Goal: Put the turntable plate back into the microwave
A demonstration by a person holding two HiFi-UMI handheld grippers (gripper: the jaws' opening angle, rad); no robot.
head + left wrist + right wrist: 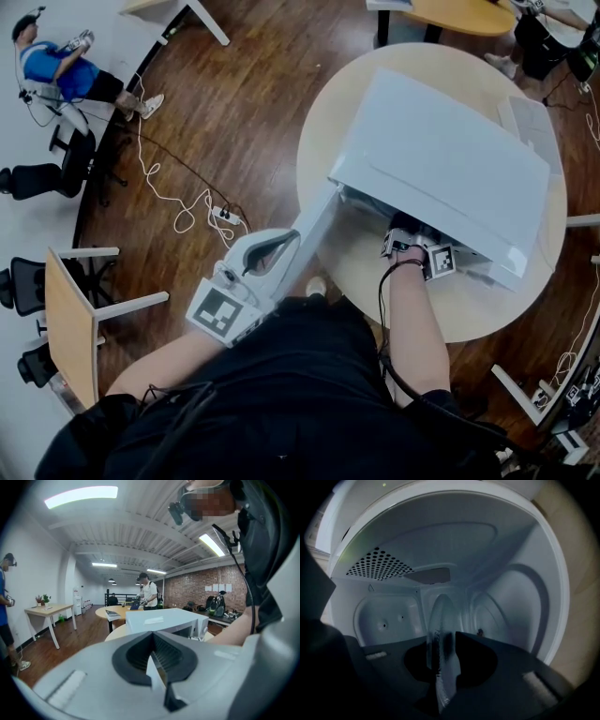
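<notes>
While the door (314, 220) is pinched by the left gripper (274, 248), the turntable plate (440, 616), clamped in the right gripper (440, 641), is judged mid-insertion into the microwave (441, 159); level seating is needed next.

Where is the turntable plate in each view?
Head view: not in it; the microwave hides it.
Left gripper view: not in it.
Right gripper view: plate at lower centre, on edge in the right gripper.
Shared landmark: the microwave, upper right in head view, centre in left, all around in right.
</notes>
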